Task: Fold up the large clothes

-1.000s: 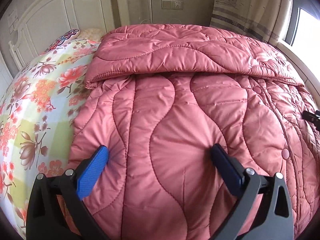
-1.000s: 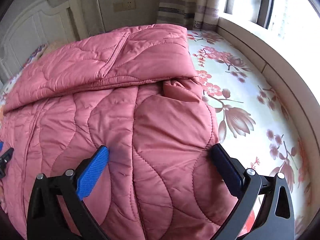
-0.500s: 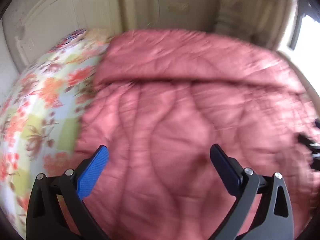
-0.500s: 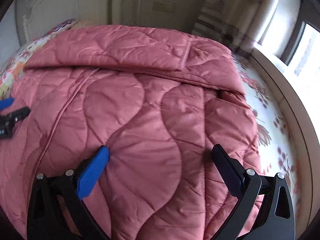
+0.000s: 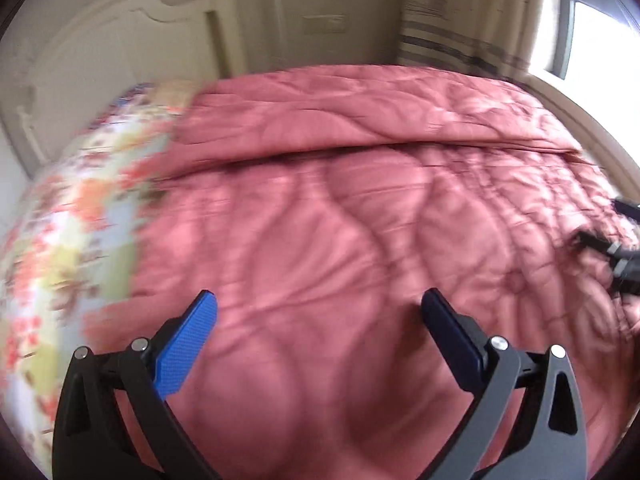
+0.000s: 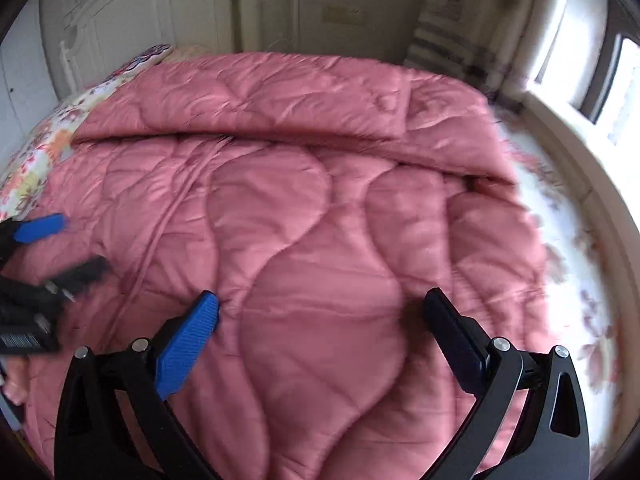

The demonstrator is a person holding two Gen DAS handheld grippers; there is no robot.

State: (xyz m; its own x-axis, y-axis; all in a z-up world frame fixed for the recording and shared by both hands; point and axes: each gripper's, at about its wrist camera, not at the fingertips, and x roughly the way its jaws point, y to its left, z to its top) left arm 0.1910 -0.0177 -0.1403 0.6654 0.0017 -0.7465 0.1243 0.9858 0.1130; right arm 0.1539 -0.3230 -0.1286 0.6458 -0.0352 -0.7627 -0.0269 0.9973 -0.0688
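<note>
A pink quilted coat (image 6: 304, 240) lies spread over a floral bed (image 5: 72, 240), its far end already turned back on itself in a thick band on the side toward the headboard (image 6: 132, 20). That fold looks done, so the step in hand appears to be the pause between folds, with both tools over the near half of the coat and nothing gripped.

The left gripper (image 5: 320, 312) hovers above the coat with its jaws wide apart and empty; that view is motion-blurred. The right gripper (image 6: 322, 314) is likewise spread wide and holds nothing. In the right view the left gripper shows at the coat's left side, and in the left view the right one pokes in at the coat's right side, so the two stand well apart across the garment. Whether any fingertip touches the fabric cannot be told.

The next move probably calls for each gripper to drop to a near edge or corner of the coat, pinch through the puffy padding, and carry it toward the folded band. The slick, thick shell may slip from a shallow bite, so a deep grab seems wise.
</note>
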